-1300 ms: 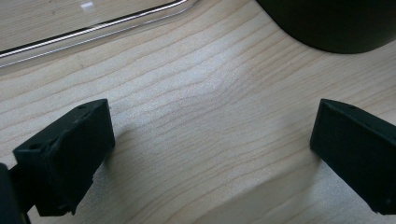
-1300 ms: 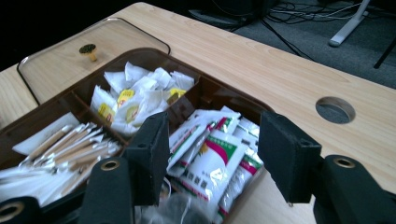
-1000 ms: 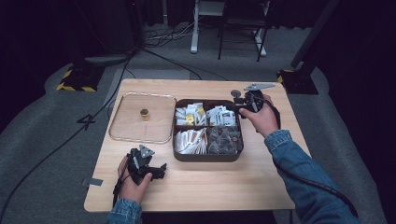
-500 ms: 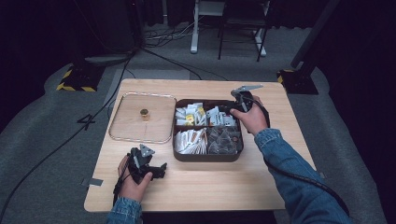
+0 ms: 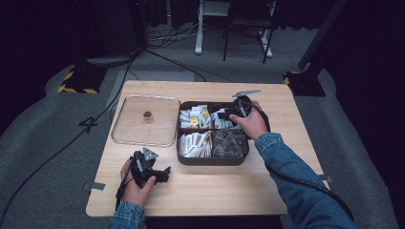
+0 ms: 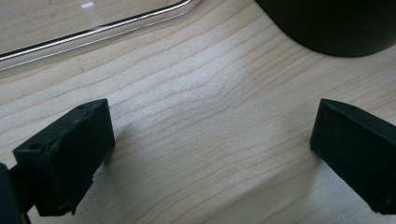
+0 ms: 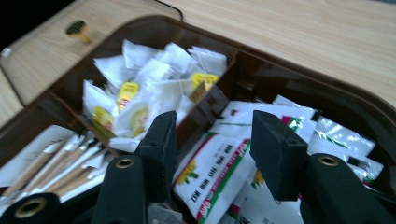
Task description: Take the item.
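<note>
Right gripper [image 7: 210,158] hangs over the far right compartment of the dark brown divided box [image 5: 212,160], its jaws partly apart and just now closing in, with a white sachet printed in green and red [image 7: 217,175] lying between them; the pads do not look pressed on it yet, so nothing is gripped. In the high view the right gripper [image 5: 228,114] sits at the back right of the box with the hand [image 5: 250,123] behind it. That sachet lies on top of a loose heap of like packets [image 7: 327,135], tilted and overlapping its neighbours. Judging by its look it is light, thin and floppy, with a glossy wrapper that could slide out of a shallow pinch; it should crumple rather than break. The best hold seems to be across the flat body near a free upper edge, deep enough for the pads to bite both faces, and apart from the packets under it so that only one comes up. Beyond the divider the far left compartment holds yellow-tagged tea bags [image 7: 140,93], and the near left one paper-wrapped sticks [image 7: 60,163]. Left gripper [image 5: 150,171] rests low over bare table [image 6: 210,140] in front of the box, jaws wide apart and empty, near the clear lid with a small knob [image 5: 147,115] that lies flat beside the box.
</note>
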`<control>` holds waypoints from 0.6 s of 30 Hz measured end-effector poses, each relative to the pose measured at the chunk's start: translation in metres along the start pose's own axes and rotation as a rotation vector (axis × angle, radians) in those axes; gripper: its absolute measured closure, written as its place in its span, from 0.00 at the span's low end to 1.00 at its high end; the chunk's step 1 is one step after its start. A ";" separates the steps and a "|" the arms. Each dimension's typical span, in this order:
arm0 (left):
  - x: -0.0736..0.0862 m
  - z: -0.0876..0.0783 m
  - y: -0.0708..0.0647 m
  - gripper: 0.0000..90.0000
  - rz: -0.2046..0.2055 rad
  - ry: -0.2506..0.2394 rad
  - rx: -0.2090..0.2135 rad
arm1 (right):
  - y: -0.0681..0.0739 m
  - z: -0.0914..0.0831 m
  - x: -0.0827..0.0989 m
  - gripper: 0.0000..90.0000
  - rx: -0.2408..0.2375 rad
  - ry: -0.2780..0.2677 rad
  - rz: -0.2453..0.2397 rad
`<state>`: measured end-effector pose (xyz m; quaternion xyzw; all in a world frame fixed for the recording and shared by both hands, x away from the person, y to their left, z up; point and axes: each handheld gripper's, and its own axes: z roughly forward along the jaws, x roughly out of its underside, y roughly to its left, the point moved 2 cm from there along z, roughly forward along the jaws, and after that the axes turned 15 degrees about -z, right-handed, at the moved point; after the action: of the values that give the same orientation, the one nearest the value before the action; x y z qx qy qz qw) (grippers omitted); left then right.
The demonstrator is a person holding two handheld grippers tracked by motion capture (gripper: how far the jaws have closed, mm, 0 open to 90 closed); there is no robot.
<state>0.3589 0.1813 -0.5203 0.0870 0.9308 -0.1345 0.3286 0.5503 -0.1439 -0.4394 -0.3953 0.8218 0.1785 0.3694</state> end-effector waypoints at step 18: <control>0.000 0.000 0.000 0.00 0.000 0.000 0.001 | -0.001 0.000 0.007 0.60 0.060 0.064 0.044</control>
<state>0.3590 0.1813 -0.5204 0.0870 0.9307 -0.1349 0.3287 0.5485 -0.1483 -0.4443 -0.3712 0.8469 0.1490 0.3505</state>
